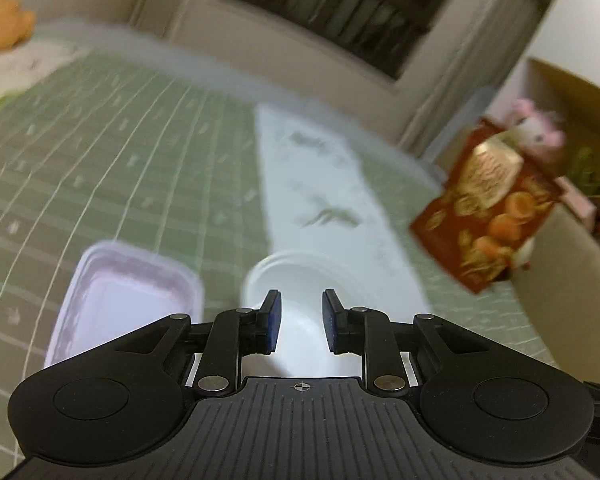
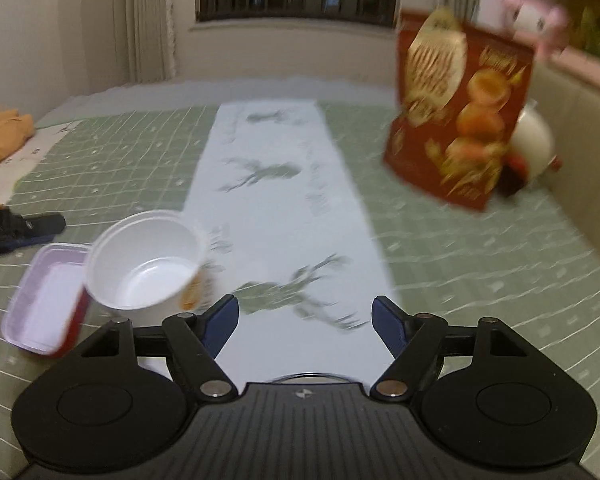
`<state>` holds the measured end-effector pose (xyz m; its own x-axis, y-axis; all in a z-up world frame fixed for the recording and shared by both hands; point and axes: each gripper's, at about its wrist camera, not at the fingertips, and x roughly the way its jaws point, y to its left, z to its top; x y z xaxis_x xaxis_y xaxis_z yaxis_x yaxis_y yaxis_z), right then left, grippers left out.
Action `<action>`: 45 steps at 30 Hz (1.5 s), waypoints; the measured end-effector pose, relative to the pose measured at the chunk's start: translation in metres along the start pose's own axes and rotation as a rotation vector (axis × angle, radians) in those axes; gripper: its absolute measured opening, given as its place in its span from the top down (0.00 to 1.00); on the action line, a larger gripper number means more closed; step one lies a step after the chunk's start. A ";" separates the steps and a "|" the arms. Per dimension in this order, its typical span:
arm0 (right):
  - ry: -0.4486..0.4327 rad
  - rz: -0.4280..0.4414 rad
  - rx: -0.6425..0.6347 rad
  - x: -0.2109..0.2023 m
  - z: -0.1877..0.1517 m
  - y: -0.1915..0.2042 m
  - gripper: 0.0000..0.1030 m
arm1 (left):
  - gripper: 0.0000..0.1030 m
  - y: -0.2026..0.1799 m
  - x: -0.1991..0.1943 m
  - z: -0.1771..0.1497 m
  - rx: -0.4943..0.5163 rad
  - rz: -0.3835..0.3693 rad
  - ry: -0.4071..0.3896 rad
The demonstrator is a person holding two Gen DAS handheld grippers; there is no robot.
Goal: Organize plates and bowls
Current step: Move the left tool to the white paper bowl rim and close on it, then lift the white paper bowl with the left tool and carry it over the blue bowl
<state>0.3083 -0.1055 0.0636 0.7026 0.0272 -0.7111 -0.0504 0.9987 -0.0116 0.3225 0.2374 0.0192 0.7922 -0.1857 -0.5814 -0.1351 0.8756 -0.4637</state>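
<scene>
Jaws of left gripper (image 1: 300,322) apart (blurred), white bowl (image 1: 300,280) beyond them

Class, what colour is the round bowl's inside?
White; the round bowl shows best in the right wrist view.

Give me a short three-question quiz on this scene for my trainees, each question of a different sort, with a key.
1. True or false: the right gripper is shut on the white bowl.
2. In the right wrist view, what lies next to the bowl on its left? A) a rectangular tray B) a fork C) a drinking glass
3. Fill in: in the right wrist view, the red box is on the ___ side of the white strip of cloth.

Key: 1 false, its fingers stand apart with nothing between them; 2 A; 3 right.
</scene>
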 end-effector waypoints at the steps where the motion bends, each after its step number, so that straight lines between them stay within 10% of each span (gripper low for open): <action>1: 0.024 0.013 0.007 0.007 0.003 0.005 0.28 | 0.76 0.006 0.009 0.002 -0.016 -0.005 0.024; 23: 0.348 0.112 0.263 0.185 0.026 0.069 0.34 | 0.75 0.023 0.098 -0.010 -0.055 0.088 0.178; 26: 0.394 0.144 0.239 0.191 0.019 0.071 0.60 | 0.73 0.017 0.101 -0.013 -0.038 0.062 0.196; 34: 0.377 0.132 0.182 0.164 0.014 0.057 0.61 | 0.76 0.017 0.105 -0.018 -0.050 -0.018 0.280; 45: 0.400 0.125 0.210 0.183 0.006 0.058 0.55 | 0.77 0.008 0.129 -0.028 -0.008 0.051 0.324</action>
<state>0.4378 -0.0421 -0.0631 0.3694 0.1700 -0.9136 0.0561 0.9773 0.2045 0.4069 0.2078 -0.0777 0.5534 -0.2749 -0.7862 -0.1753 0.8844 -0.4326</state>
